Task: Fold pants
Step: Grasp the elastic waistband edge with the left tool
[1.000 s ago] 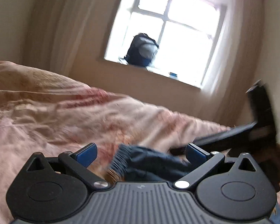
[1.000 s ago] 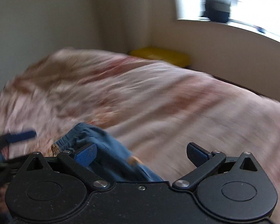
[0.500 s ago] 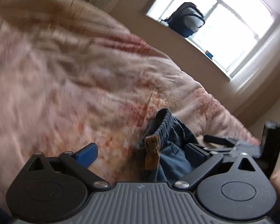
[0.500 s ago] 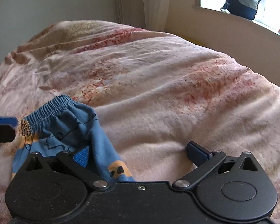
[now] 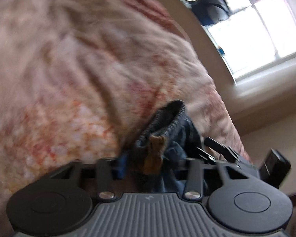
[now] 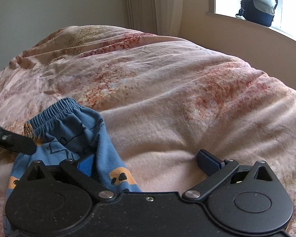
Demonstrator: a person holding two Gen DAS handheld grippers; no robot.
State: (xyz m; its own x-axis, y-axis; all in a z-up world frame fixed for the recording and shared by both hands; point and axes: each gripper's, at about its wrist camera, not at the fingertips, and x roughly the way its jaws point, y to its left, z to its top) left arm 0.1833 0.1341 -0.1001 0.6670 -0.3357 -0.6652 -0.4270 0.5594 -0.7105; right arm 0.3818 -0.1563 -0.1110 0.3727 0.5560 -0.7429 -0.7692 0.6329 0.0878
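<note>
**Left gripper on waistband, right gripper open over the pants**

Small blue cotton pants [image 6: 73, 136] with an elastic waistband and orange-and-black printed figures lie bunched on the bed, on a pink floral-patterned quilt [image 6: 167, 90]. In the right wrist view they sit at lower left, waistband end raised and pointing away from the camera.

Left gripper [image 5: 148, 160]: jaws have just been closing, and now stand narrow with the waistband between them. The blue pad [image 5: 122, 164] presses the gathered elastic edge and a brown tag-like patch [image 5: 155, 154] sits in the gap. The frame is motion-blurred, but the fabric looks pinched, so it is gripping the pants at the waistband. From the right wrist view, a black finger [image 6: 13, 143] of the left gripper comes in from the left edge and touches the pants just under the waistband.

Right gripper [image 6: 148, 163]: jaws wide apart, not clamping anything. Its left blue pad [image 6: 86, 165] rests against a fold of the pants; the right pad [image 6: 208, 163] sits over bare quilt, apart from the fabric.

Background: dark blue-and-grey backpack [image 6: 258, 4] on the windowsill, pale curtain [image 6: 148, 6] beside the window.
</note>
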